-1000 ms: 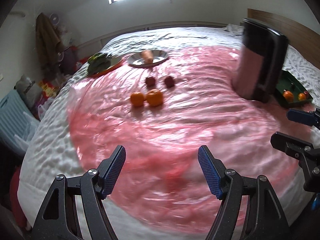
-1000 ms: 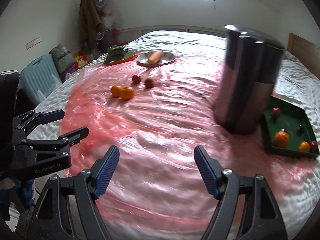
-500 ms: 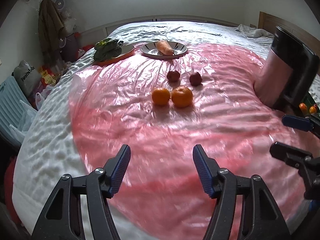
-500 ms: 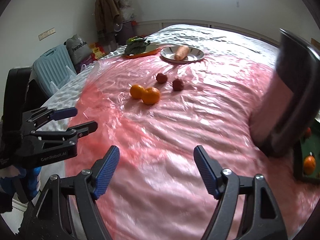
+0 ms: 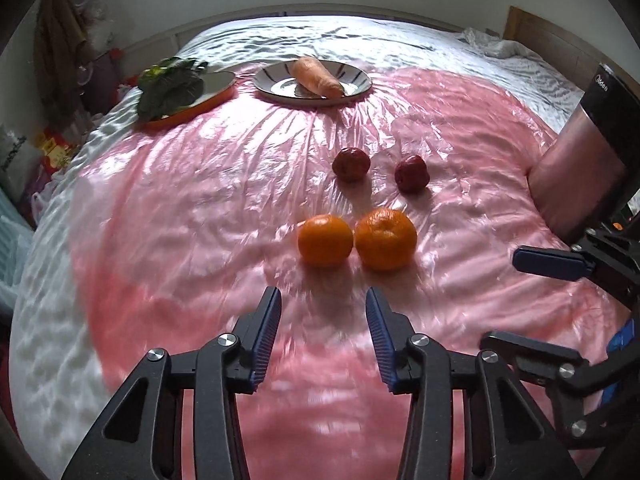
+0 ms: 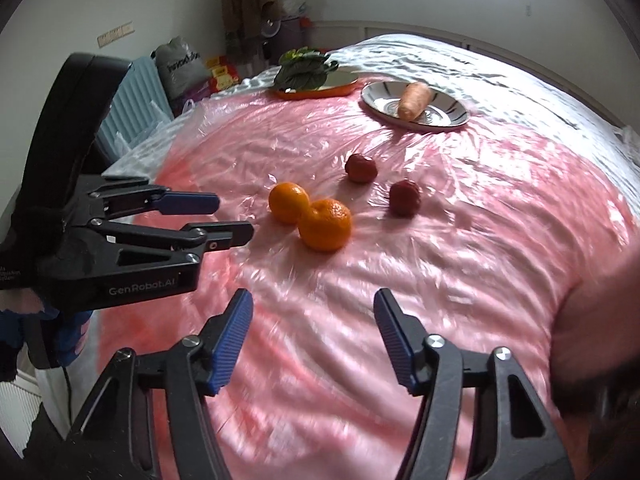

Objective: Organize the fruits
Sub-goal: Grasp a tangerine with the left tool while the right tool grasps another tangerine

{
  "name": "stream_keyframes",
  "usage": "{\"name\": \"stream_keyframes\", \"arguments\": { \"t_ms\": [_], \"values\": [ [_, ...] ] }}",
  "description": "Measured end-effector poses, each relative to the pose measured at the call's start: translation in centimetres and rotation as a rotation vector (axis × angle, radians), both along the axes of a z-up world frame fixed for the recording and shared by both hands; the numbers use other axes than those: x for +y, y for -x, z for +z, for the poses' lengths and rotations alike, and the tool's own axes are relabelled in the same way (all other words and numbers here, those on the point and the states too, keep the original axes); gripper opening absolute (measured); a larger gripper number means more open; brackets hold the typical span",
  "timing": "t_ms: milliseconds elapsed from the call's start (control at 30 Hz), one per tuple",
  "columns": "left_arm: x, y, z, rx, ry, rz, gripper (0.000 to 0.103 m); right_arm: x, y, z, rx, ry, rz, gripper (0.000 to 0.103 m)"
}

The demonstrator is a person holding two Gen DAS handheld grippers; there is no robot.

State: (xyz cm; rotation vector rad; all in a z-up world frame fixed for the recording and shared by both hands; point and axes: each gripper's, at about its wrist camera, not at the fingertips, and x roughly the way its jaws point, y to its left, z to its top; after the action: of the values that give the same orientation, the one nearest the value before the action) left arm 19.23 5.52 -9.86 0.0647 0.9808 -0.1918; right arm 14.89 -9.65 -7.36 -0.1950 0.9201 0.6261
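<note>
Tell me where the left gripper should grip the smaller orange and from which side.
Grip the smaller orange across its widest middle, coming from above and the near side with the left gripper. The bigger orange touches its right flank, so one finger probably must wedge between them.

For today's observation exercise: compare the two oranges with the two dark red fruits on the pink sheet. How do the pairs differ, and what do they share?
1. Colour: the oranges are bright orange; the red fruits are dark red.
2. Size: the oranges look clearly bigger than the red fruits.
3. Spacing: the oranges sit almost touching; the red fruits lie apart.

Shared: all four are roundish and rest loose on the pink plastic sheet, on no plate.
</note>
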Motion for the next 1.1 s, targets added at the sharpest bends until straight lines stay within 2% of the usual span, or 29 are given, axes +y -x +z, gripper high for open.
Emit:
{"name": "stream_keyframes", "arguments": {
  "t_ms": [200,467,733,1033,1100],
  "values": [
    [-0.5,-2.6,-1.2,0.021,-0.064,-0.082,0.038,1.6,-3.2,-1.0,0.005,0.047,0.087,0.103],
    [-1.8,-4.2,-2.5,0.048,-0.163,-0.223,0.038,3.7,-5.1,-2.4,0.0,0.119,0.194,0.103],
    [-2.2,-5.6,-2.9,0.057,-0.189,-0.307,0.038,4.0,-7.2,-3.2,0.008,0.122,0.243,0.103],
    [-2.3,-6.5,-3.5,0.071,-0.185,-0.378,0.033,4.4,-8.3,-4.3,0.048,0.105,0.305,0.083],
    [-2.3,-6.6,-3.7,0.072,-0.185,-0.381,0.033,4.4,-8.4,-4.5,0.054,0.102,0.311,0.083]
  ]
}}
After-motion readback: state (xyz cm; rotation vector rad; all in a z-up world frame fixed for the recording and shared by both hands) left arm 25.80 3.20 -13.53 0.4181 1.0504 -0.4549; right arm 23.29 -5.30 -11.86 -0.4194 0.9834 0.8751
